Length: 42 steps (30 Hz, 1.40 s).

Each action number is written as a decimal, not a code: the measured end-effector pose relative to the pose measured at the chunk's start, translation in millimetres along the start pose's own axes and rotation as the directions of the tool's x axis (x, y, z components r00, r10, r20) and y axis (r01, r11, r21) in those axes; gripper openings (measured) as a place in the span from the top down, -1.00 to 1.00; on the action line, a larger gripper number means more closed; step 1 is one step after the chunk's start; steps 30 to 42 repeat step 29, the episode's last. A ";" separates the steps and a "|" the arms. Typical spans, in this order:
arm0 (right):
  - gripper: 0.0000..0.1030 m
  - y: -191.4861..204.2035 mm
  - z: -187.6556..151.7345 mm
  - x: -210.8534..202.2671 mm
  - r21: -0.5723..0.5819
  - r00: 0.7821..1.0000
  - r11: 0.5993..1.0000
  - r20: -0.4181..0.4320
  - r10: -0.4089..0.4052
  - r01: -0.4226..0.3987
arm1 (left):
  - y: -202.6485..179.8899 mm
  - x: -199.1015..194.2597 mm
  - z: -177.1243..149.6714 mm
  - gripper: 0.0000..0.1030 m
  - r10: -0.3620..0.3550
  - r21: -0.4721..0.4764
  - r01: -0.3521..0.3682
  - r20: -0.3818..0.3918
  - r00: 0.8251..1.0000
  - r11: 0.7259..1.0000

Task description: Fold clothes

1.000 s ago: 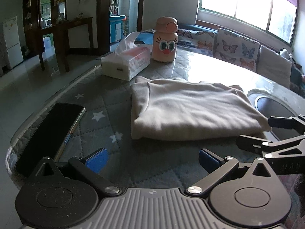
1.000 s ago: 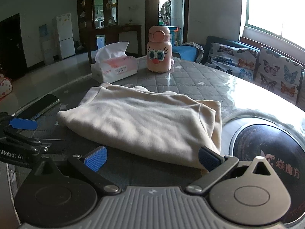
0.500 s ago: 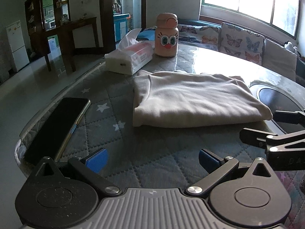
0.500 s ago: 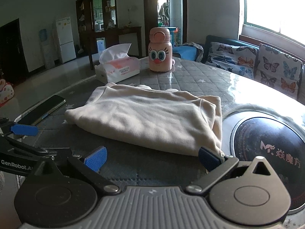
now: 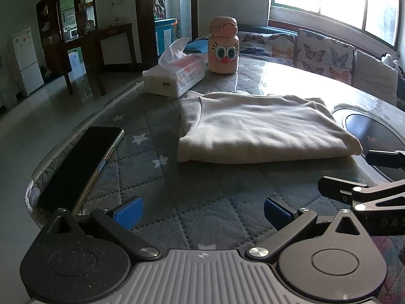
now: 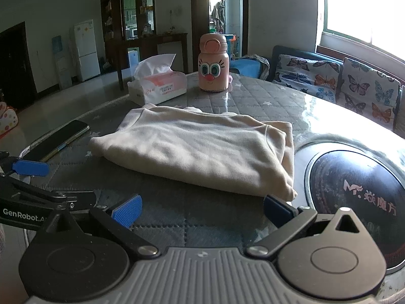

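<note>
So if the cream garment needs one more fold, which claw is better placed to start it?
Probably the right claw: it is open, with one pad right by the folded cream garment at its near corner. The left claw, also open, sits farther back over bare tablecloth.

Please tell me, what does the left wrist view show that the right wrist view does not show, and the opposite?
Only the left wrist view: the open left tongs up close, and a plain cushion on the sofa.

Only the right wrist view: the open right tongs up close, and the white logo on the dark round plate.

Both: the folded cream garment, the tissue box, the pink bottle, the phone, the white fridge.
</note>
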State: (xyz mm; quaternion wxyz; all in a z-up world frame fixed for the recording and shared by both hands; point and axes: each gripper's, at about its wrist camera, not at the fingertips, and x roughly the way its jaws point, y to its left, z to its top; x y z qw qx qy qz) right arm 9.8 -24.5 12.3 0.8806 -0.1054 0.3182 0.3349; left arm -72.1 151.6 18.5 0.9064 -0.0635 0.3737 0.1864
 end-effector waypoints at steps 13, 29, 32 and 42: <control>-1.00 -1.2 -11.8 -1.2 0.041 1.000 0.999 -0.009 -0.010 0.010 | -7.8 -0.1 -7.7 -1.00 0.037 0.022 -0.037 0.011 0.999 0.999; -1.00 -4.0 -15.9 -1.5 0.064 1.000 0.998 -0.010 -0.013 0.014 | -12.6 2.8 -13.1 -1.00 0.042 0.011 -0.042 -0.003 0.999 0.999; -1.00 -4.0 -15.9 -1.5 0.064 1.000 0.998 -0.010 -0.013 0.014 | -12.6 2.8 -13.1 -1.00 0.042 0.011 -0.042 -0.003 0.999 0.999; -1.00 -4.0 -15.9 -1.5 0.064 1.000 0.998 -0.010 -0.013 0.014 | -12.6 2.8 -13.1 -1.00 0.042 0.011 -0.042 -0.003 0.999 0.999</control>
